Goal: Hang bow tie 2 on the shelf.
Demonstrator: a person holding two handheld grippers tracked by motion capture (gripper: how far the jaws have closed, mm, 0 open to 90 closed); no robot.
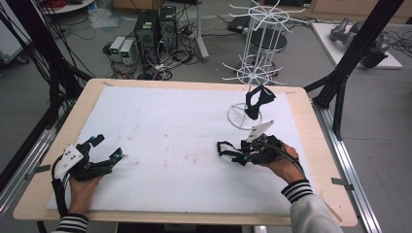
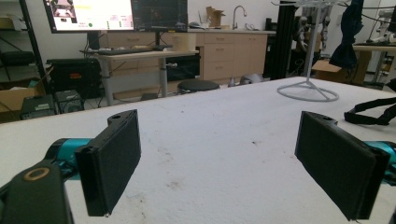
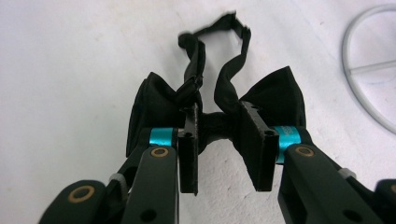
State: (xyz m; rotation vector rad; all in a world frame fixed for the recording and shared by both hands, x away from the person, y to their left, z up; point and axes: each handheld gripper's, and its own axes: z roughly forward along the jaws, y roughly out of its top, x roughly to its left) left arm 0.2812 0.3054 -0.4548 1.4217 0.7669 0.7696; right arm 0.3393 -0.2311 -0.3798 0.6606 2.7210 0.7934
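A black bow tie [image 3: 280, 93] lies on the white table cover, its strap [image 1: 224, 147] looping out to the left. My right gripper [image 3: 218, 119] is shut on the tie's middle knot, a wing spreading to either side of the jaws. From above, that gripper [image 1: 245, 154] sits right of centre, held low over the cover. A second black bow tie [image 1: 257, 102] hangs on the white wire rack [image 1: 257, 43] just behind it. At the left, my left gripper [image 1: 109, 147] rests open, with bare cover between its pads [image 2: 112, 163].
The rack's ring base [image 1: 232, 119] stands on the cover close behind my right hand. A wooden table edge [image 1: 39, 170] frames the white cover. Black frame posts [image 1: 350, 63] rise at the right. Computers and cables sit on the floor beyond.
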